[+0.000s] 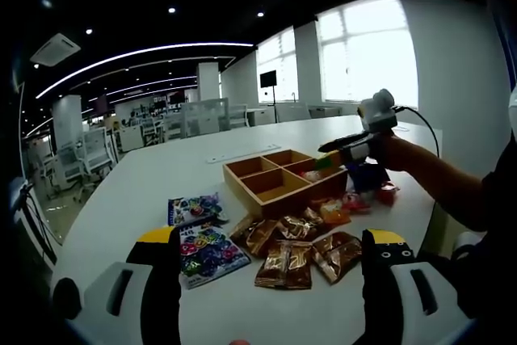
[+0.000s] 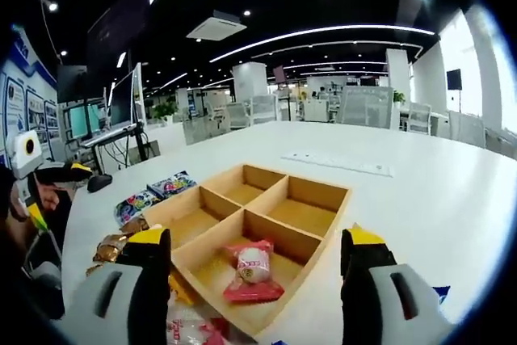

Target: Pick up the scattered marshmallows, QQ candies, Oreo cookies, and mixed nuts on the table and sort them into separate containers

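My left gripper (image 1: 271, 268) hangs with its fingers spread wide, gripping nothing, over the brown nut packets (image 1: 297, 250) and blue candy packs (image 1: 199, 238) lying on the white worktop (image 1: 161, 175). My right gripper (image 2: 254, 280) is parted too, empty, above the wooden tray (image 2: 266, 199); a red-wrapped sweet (image 2: 249, 271) lies in its nearest compartment. More packets (image 1: 355, 199) sit right of the tray.
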`<act>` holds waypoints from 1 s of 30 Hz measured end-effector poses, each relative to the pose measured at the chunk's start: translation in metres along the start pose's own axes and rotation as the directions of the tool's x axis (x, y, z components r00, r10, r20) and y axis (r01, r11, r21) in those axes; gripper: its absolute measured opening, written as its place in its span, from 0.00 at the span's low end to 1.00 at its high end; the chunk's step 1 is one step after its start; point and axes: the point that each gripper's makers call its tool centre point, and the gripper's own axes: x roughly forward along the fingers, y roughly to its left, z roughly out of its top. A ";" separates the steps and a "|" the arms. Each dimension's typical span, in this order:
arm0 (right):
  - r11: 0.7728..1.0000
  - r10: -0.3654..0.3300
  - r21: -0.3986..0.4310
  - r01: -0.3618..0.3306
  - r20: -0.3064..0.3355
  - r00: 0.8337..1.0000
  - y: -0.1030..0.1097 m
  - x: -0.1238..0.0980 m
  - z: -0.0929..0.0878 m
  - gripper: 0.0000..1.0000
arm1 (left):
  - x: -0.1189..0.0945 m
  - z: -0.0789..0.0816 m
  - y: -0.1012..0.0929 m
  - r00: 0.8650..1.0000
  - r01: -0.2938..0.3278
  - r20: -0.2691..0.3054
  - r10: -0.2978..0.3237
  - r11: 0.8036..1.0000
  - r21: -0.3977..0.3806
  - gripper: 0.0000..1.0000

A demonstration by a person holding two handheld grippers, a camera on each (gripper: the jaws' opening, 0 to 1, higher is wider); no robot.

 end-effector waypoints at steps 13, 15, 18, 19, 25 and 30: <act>1.000 0.019 0.010 -0.020 0.029 0.999 0.004 -0.010 0.002 0.90 | 0.000 0.000 0.000 1.000 -0.001 0.001 0.001 1.000 -0.002 0.96; 1.000 0.030 0.001 -0.030 0.035 0.999 0.005 -0.013 0.002 0.90 | 0.001 0.000 0.000 1.000 0.001 0.000 -0.001 1.000 -0.001 0.96; 0.999 0.038 -0.010 -0.037 0.040 0.998 0.007 -0.018 0.001 0.90 | 0.000 0.000 0.000 1.000 -0.001 0.002 0.001 1.000 -0.003 0.96; 0.999 0.038 -0.012 -0.037 0.040 0.998 0.008 -0.020 0.000 0.89 | 0.000 0.000 0.001 1.000 -0.001 0.002 0.001 1.000 -0.004 0.96; 0.999 0.043 -0.030 -0.042 0.048 0.998 0.012 -0.033 0.000 0.87 | 0.000 0.000 0.003 1.000 -0.003 0.002 0.003 1.000 -0.003 0.96; 0.997 0.052 -0.056 -0.049 0.049 0.997 0.018 -0.045 -0.001 0.87 | 0.001 0.000 0.004 1.000 -0.003 0.003 0.003 1.000 -0.005 0.96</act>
